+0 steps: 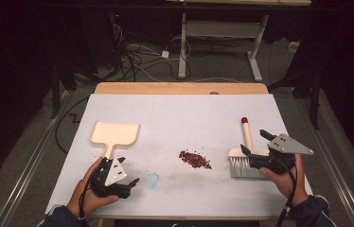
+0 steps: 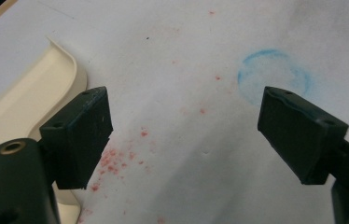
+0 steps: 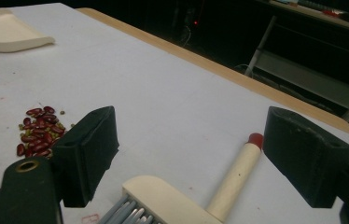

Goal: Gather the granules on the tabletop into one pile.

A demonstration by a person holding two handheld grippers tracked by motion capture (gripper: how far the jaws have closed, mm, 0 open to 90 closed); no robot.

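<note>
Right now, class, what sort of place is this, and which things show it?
Probably a lab or test room: a white table with a dustpan, brush and beans laid out, dark curtains, and cables on the floor.

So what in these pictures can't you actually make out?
- Dustpan, left gripper view: its handle sits behind the near jaw, and the pan is cut by the left edge.
- Brush, right gripper view: bristles cut off by the bottom edge.
- Beans, high view: too small to count.
- Blue ring mark: too faint to identify.
</note>
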